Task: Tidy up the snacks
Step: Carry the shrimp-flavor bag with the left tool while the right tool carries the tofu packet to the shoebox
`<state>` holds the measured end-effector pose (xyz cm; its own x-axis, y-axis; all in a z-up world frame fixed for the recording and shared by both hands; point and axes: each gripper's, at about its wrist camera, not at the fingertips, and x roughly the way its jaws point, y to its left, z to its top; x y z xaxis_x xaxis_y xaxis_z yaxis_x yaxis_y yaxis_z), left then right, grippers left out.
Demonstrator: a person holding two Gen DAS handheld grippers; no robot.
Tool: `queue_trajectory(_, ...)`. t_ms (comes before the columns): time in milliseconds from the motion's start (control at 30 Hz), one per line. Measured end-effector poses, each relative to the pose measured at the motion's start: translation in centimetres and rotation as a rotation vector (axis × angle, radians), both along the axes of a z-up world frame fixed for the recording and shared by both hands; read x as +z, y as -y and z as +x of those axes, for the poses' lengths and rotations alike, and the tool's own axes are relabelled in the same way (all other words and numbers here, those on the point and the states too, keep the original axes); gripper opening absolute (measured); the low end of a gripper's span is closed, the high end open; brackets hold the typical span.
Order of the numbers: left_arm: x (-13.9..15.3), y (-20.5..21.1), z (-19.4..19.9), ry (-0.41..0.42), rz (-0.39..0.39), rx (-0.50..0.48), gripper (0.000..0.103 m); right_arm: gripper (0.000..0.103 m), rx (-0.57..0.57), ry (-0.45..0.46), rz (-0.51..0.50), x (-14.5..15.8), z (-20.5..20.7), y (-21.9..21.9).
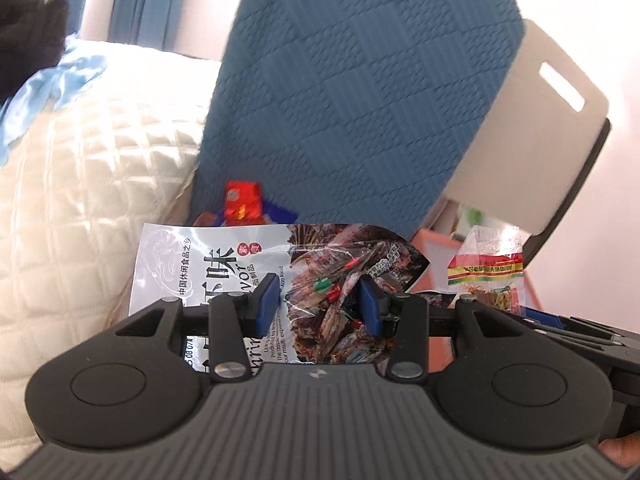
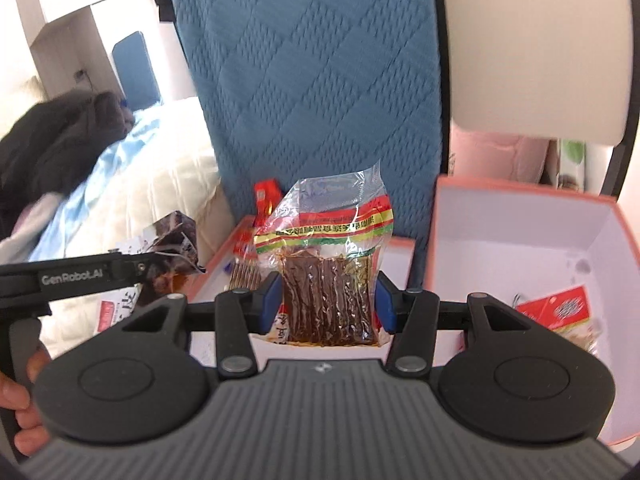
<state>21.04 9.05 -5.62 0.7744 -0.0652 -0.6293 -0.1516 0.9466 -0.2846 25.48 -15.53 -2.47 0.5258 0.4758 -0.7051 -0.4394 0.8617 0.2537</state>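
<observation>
Bedroom-like backdrop: blue quilted chair back, white quilted bedding at left. Left wrist view: left gripper partly open, pads clamped on silver-and-brown shrimp snack bag, held up off everything. Red snack packets behind it.

Right wrist view: right gripper partly open, pads pinching clear packet of brown strips, lifted above pink-rimmed box. Red-and-white packet lying inside box at right. Left gripper's bag visible far left.
</observation>
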Motion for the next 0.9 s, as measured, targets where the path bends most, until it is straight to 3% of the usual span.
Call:
queue_trajectory(433, 4.5, 6.0, 1.2, 0.092, -0.009, -0.074, 0.049, 0.051, -0.051, 0.098, 0.017, 4.3, 1.3, 4.6)
queue_trajectory(667, 4.0, 9.9, 2.0, 0.092, -0.023, -0.126, 0.049, 0.051, -0.097, 0.132, -0.003, 4.5, 1.6, 8.2)
queue_trajectory(900, 1.9, 15.1, 3.5, 0.053, -0.025, -0.190, 0.049, 0.051, -0.158, 0.100, -0.028, 2.2, 1.9, 12.6)
